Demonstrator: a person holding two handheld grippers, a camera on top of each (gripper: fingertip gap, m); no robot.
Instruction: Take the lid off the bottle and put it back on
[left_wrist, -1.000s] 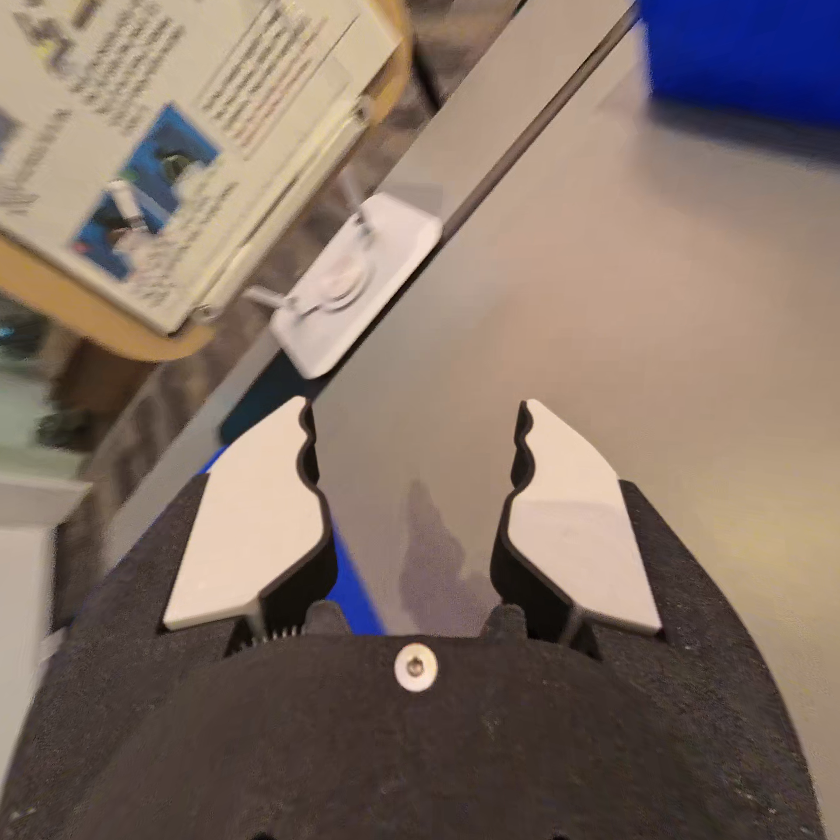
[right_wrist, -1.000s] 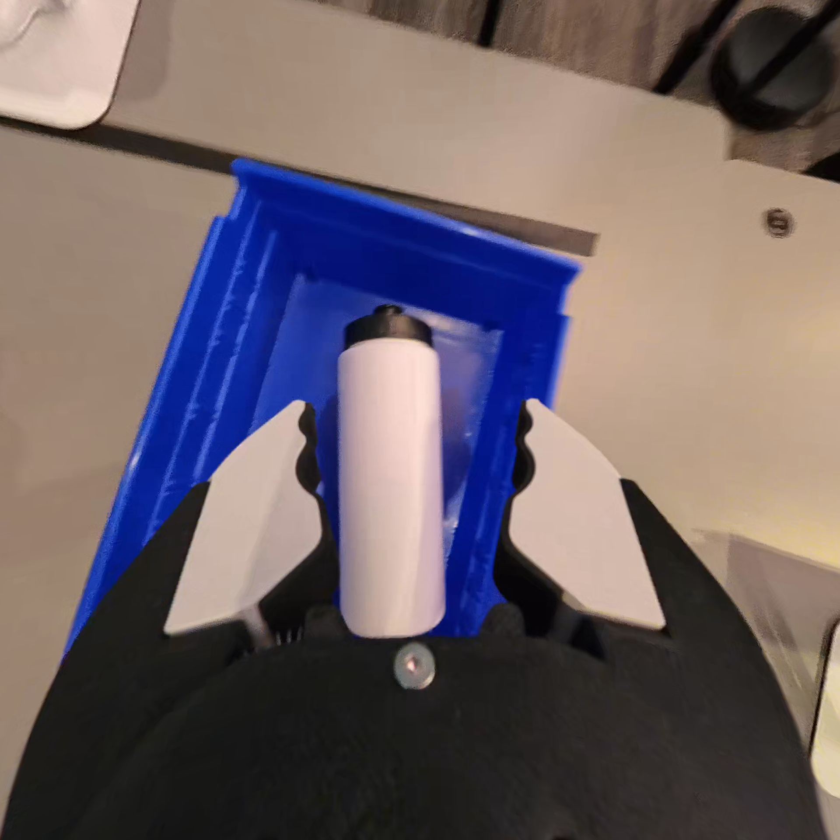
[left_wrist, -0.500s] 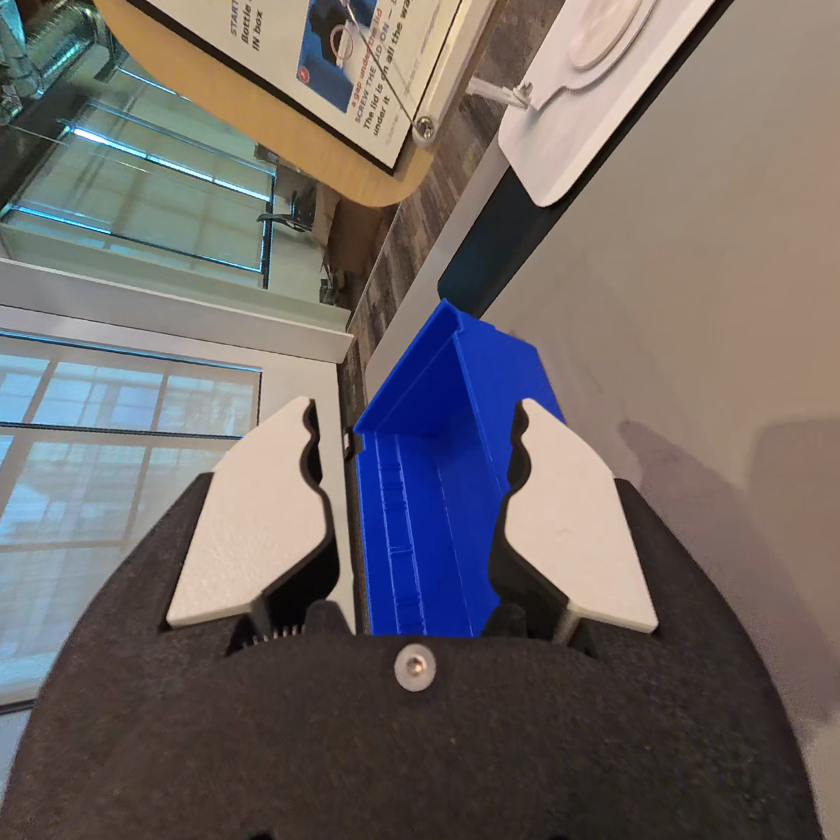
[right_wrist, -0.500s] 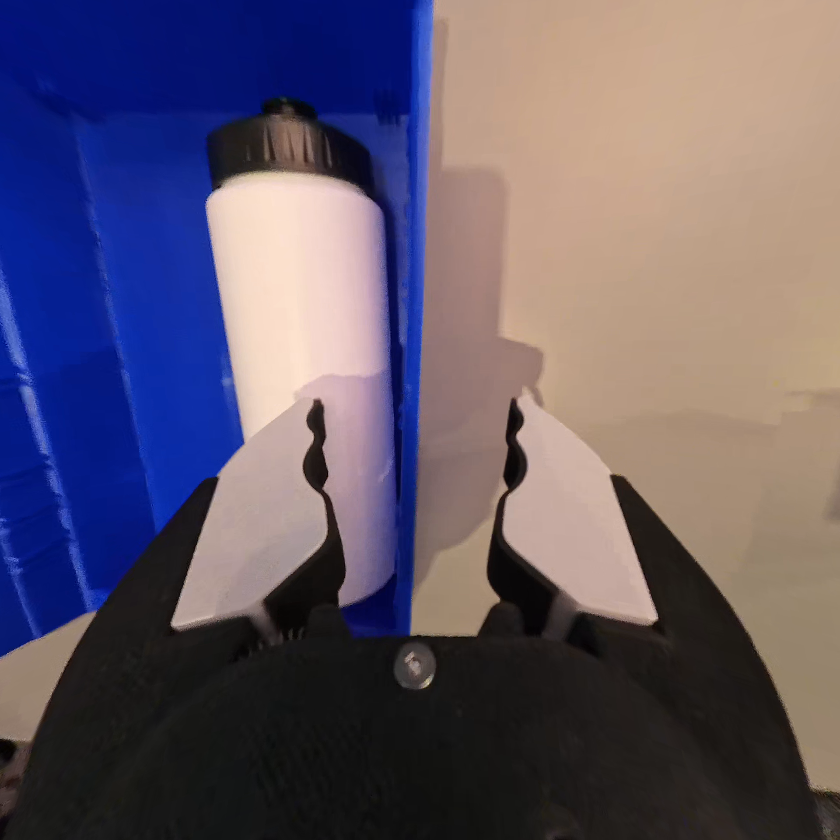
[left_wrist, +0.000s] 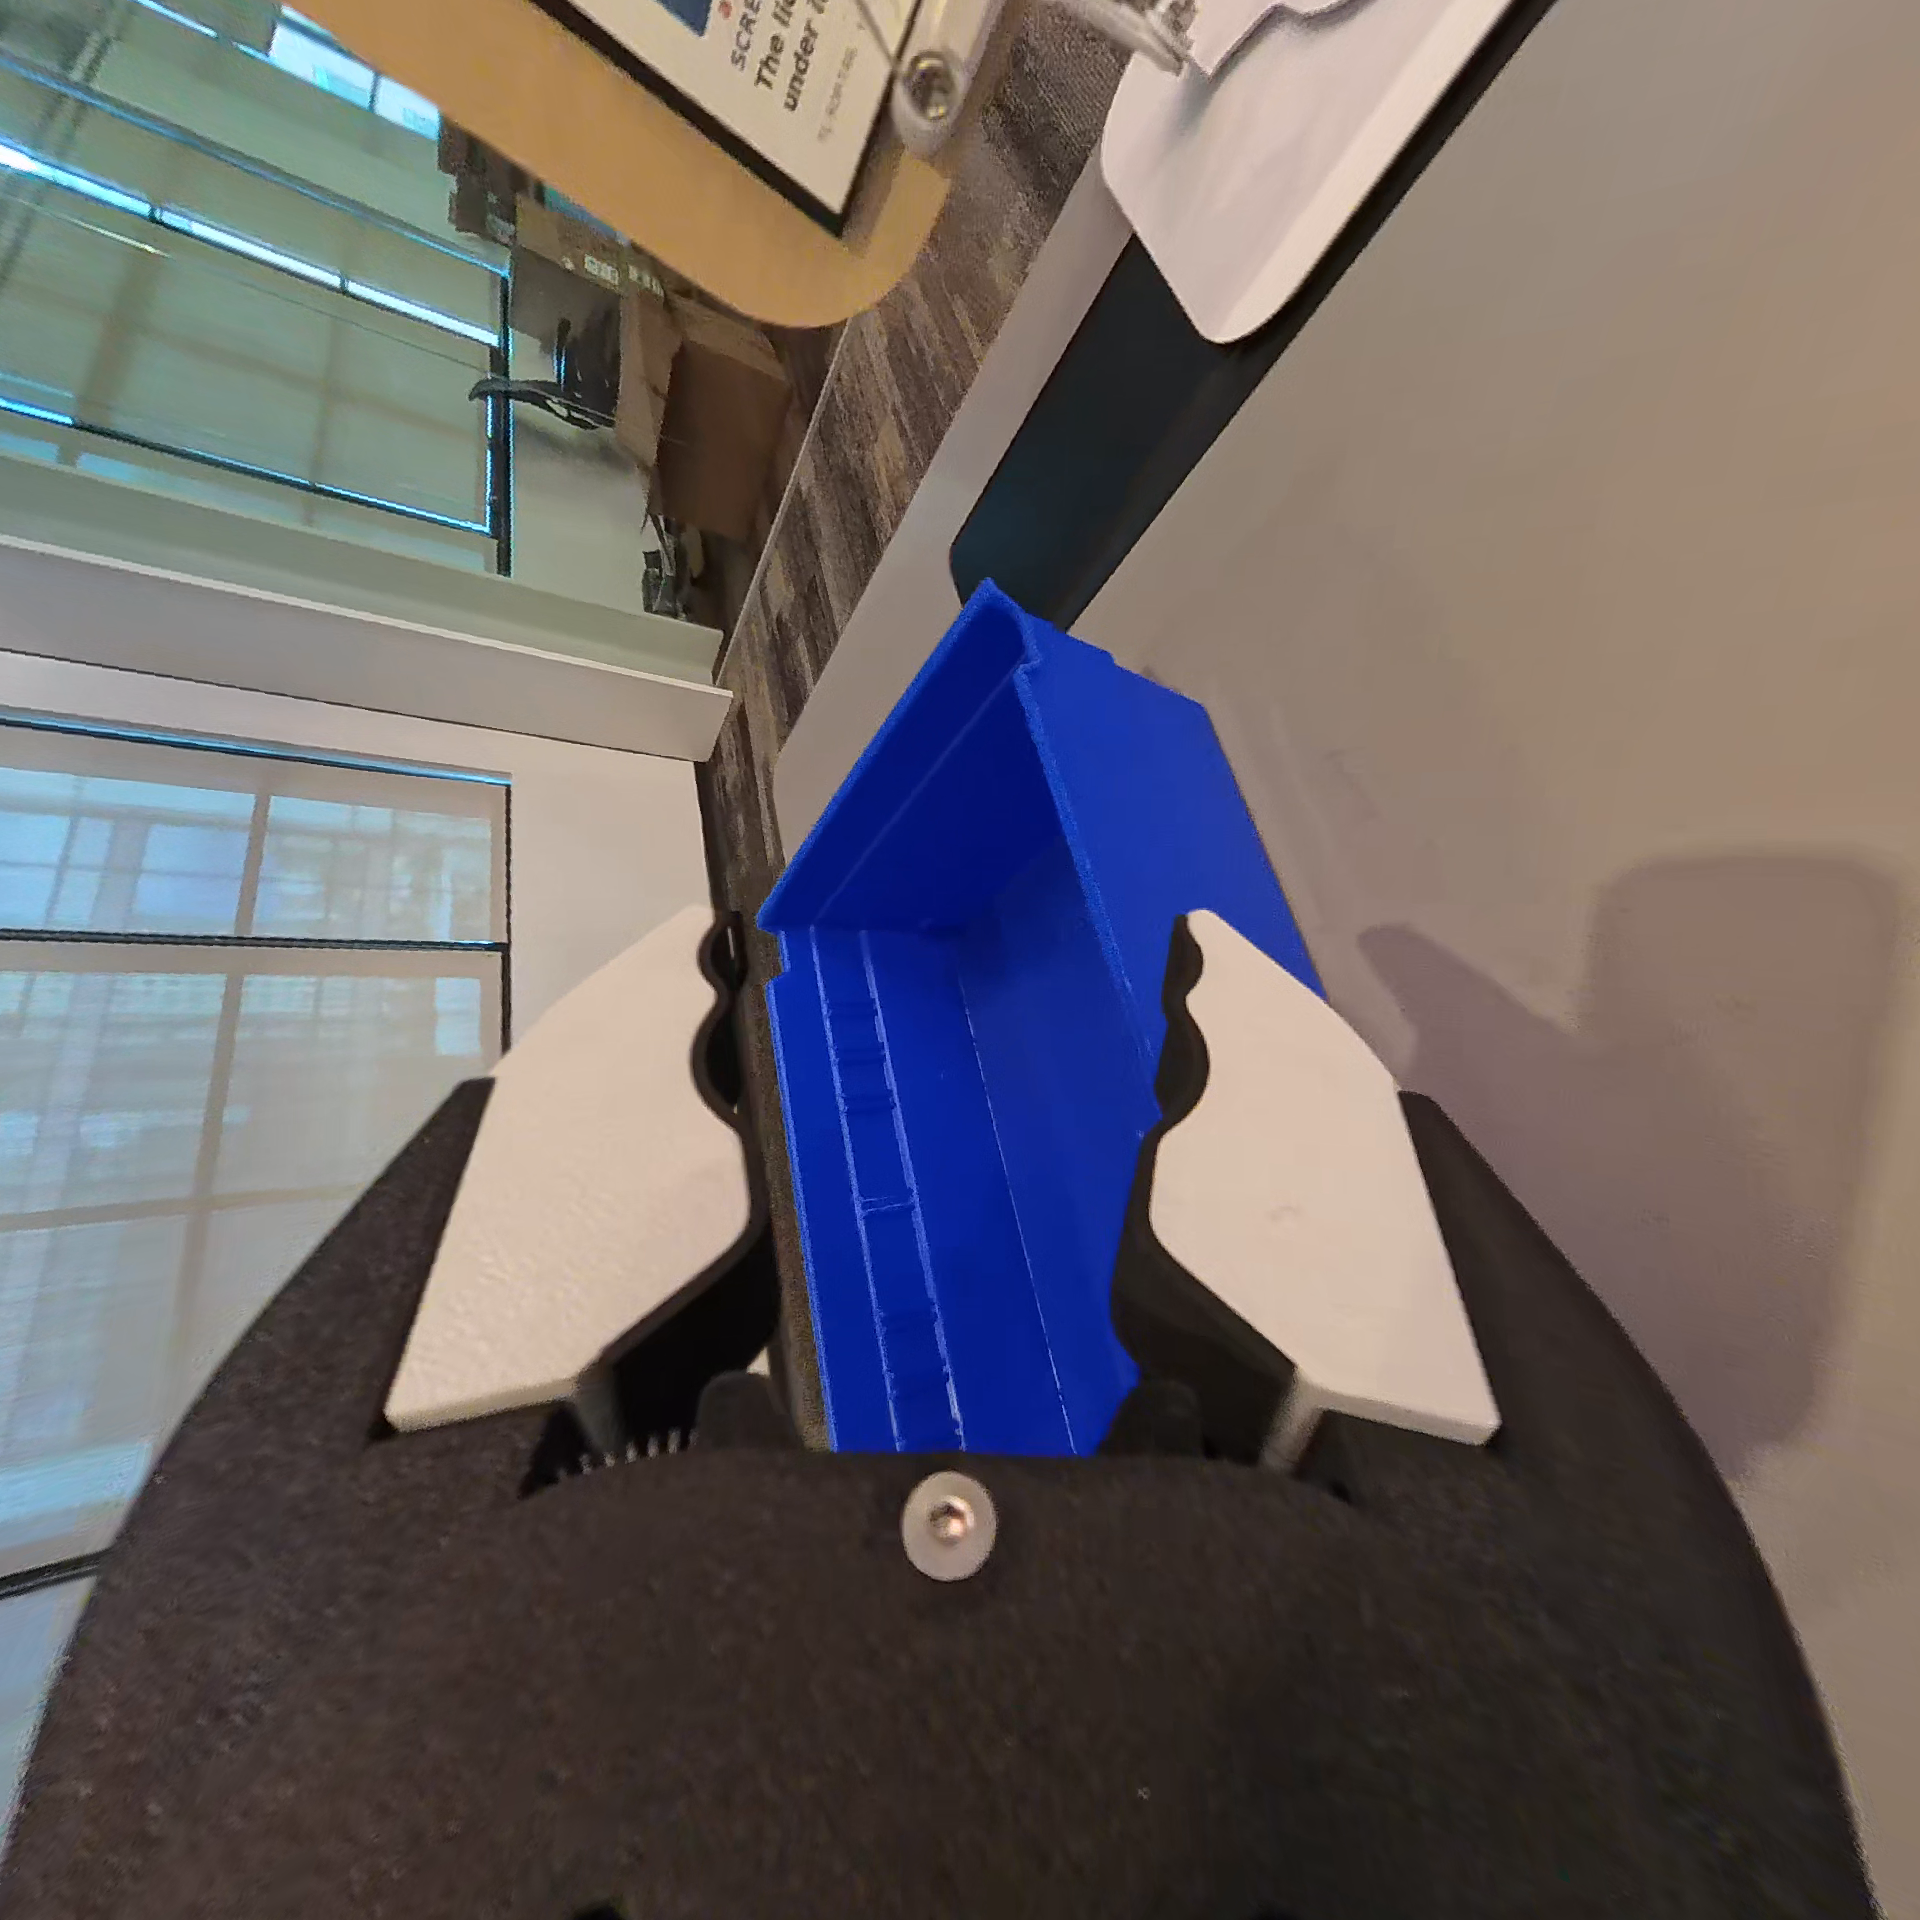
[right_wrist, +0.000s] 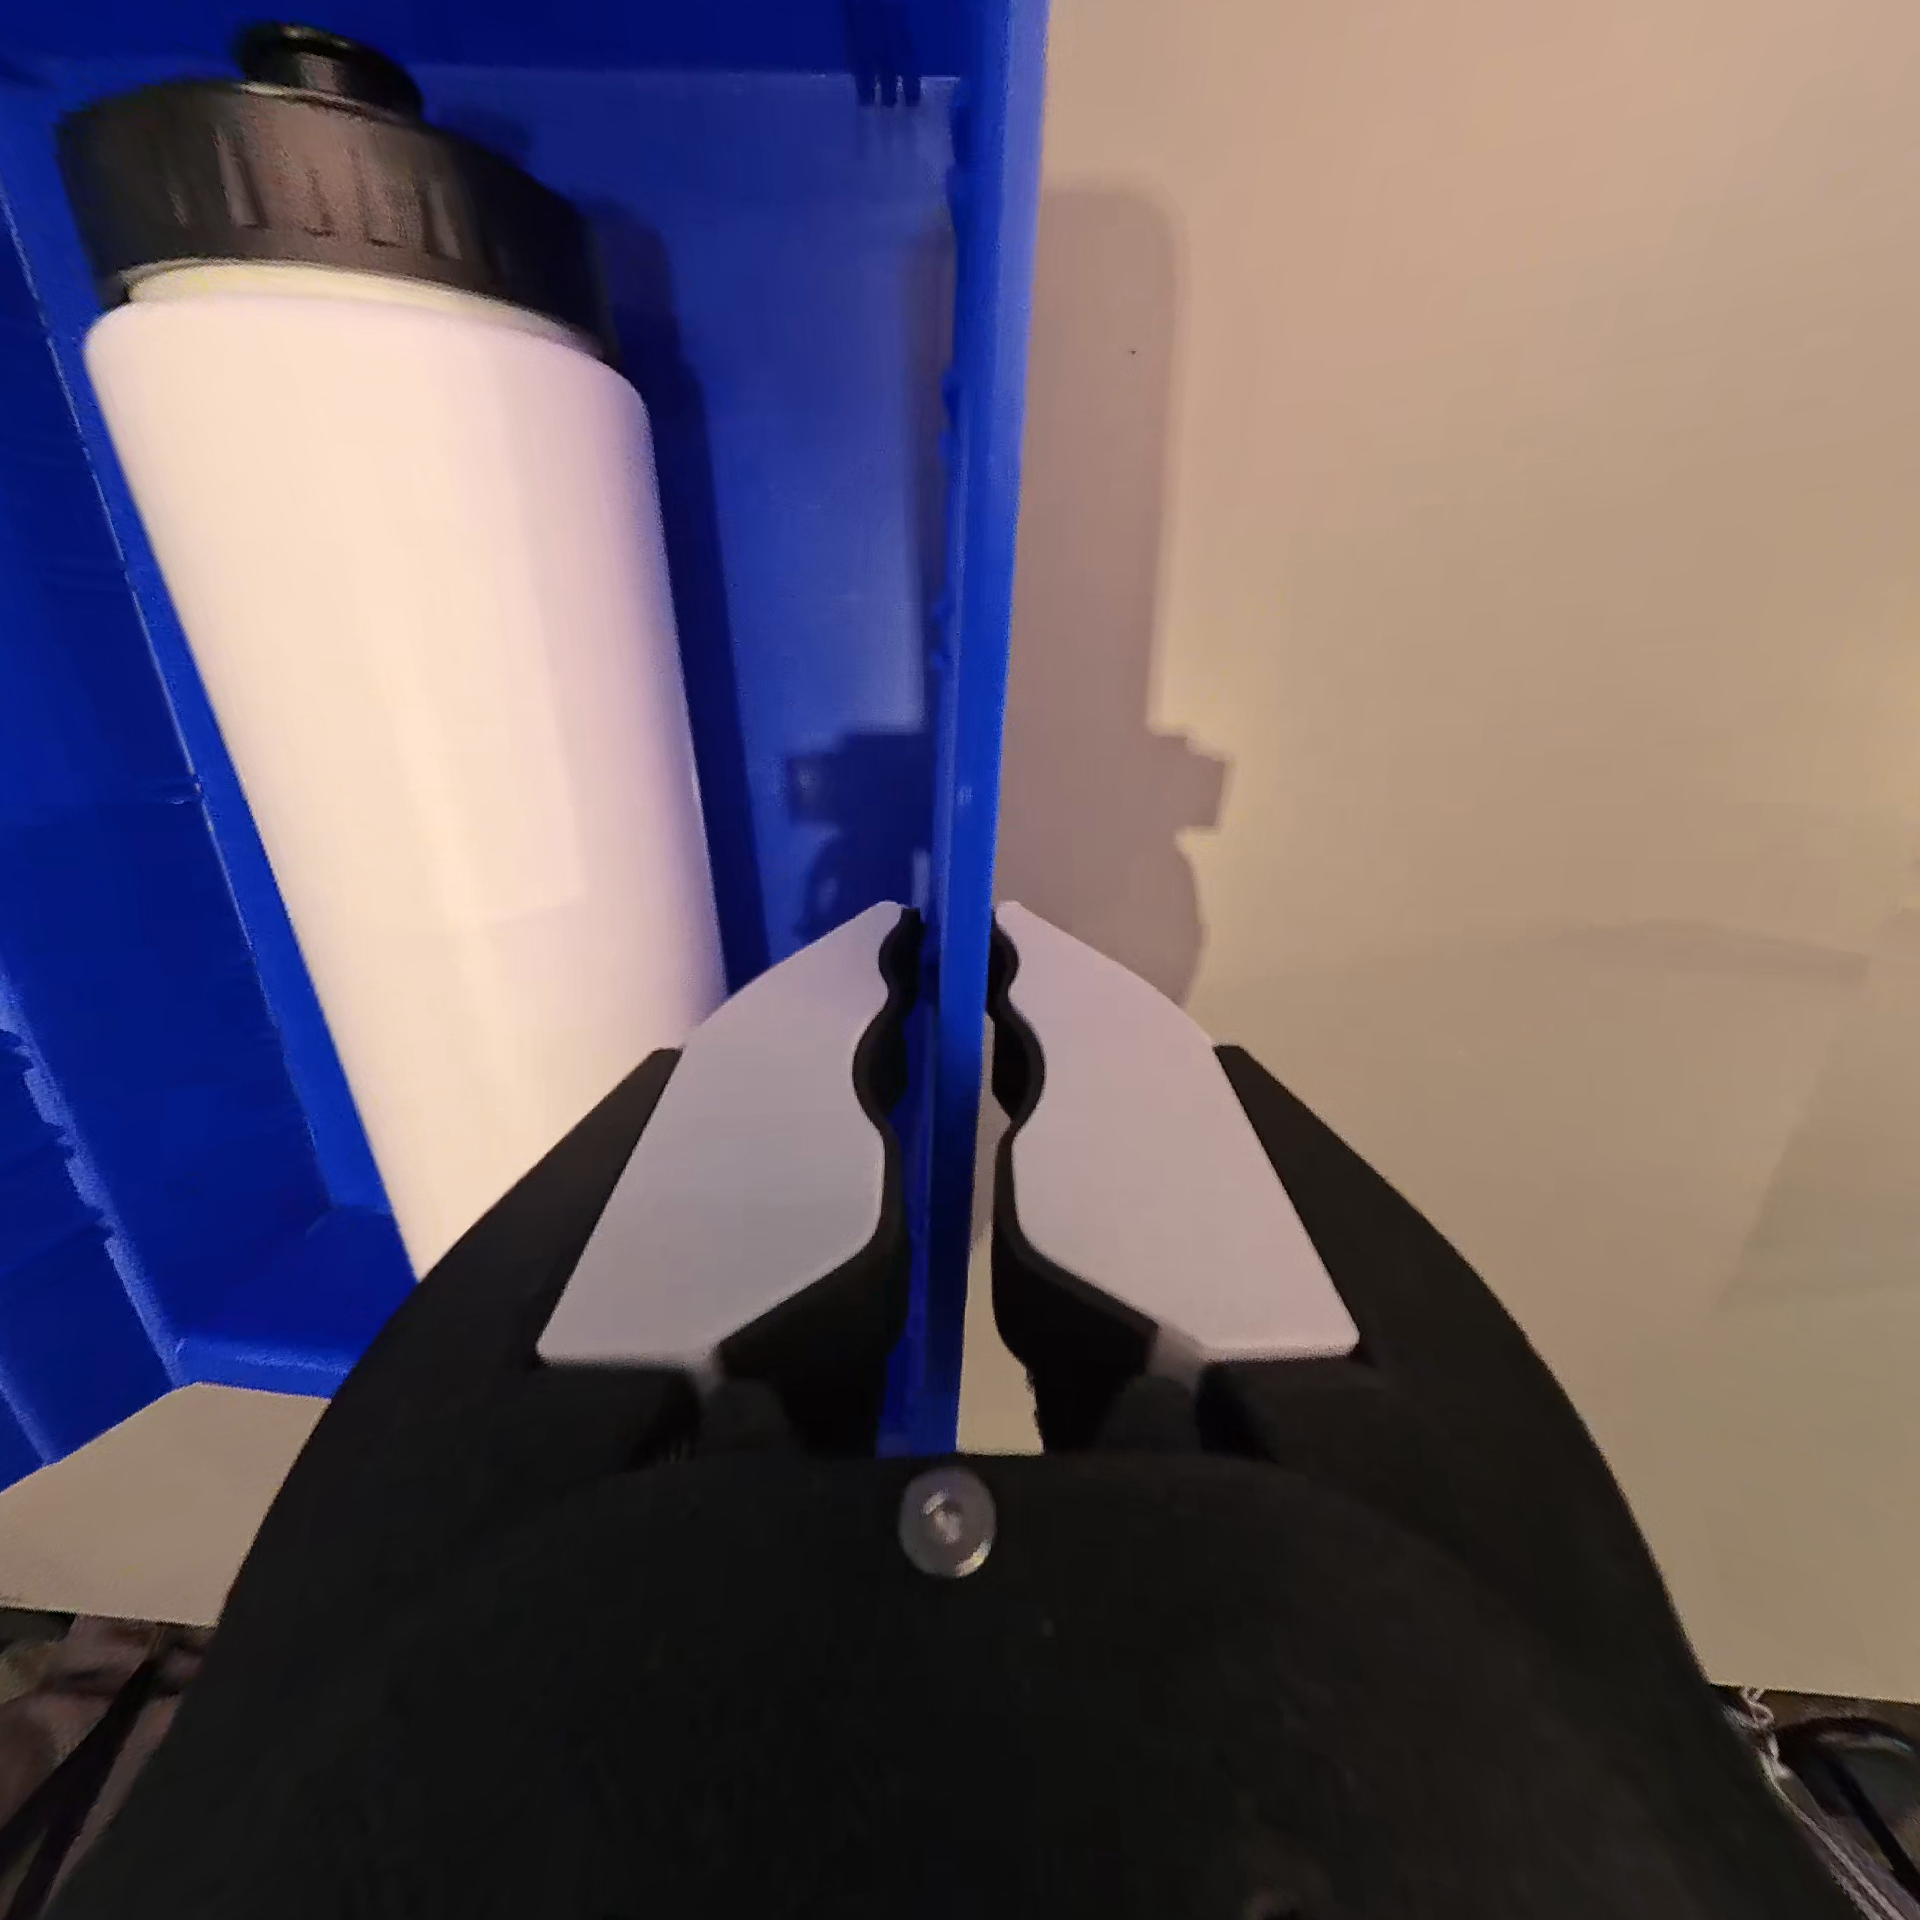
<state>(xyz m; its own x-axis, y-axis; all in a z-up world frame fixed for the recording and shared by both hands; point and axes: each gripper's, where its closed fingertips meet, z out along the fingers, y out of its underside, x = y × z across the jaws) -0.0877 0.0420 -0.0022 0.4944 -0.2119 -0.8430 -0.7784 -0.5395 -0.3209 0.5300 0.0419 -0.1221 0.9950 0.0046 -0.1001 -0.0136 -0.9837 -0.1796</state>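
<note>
**Bin wall pinched, bottle untouched inside**

Right hand-held gripper (right_wrist: 951, 925) closed on the right-hand wall of the blue bin (right_wrist: 961, 520), one finger inside the bin and one outside, pads pressed flat to the thin plastic. Left hand-held gripper (left_wrist: 956, 935) spread wide around the opposite wall of the same blue bin (left_wrist: 997, 1039), fingers apart and not visibly touching anything; holding nothing.

White bottle (right_wrist: 416, 665) lying on its side within the bin, along the left inner wall, clear of the gripped wall and of the right gripper. Black lid (right_wrist: 312, 208) screwed on at the far end, ribbed around its rim, with a small spout on top. Bin resting on the pale bench (right_wrist: 1455, 623), seemingly close to the bench's near edge in the right wrist view; exact spot on the bench hard to judge.

Handling, as a judgement: smooth, glossy, round body, likely slippery and apt to roll or spin between hard pads; probably light, contents unknown, rigid or squeezable not clear. Best hold across the middle of the body with one gripper, firm enough to resist twisting. Best hold for the other across the ribbed rim of the lid, where the ridges give bite. No step on the lid begun yet.
</note>
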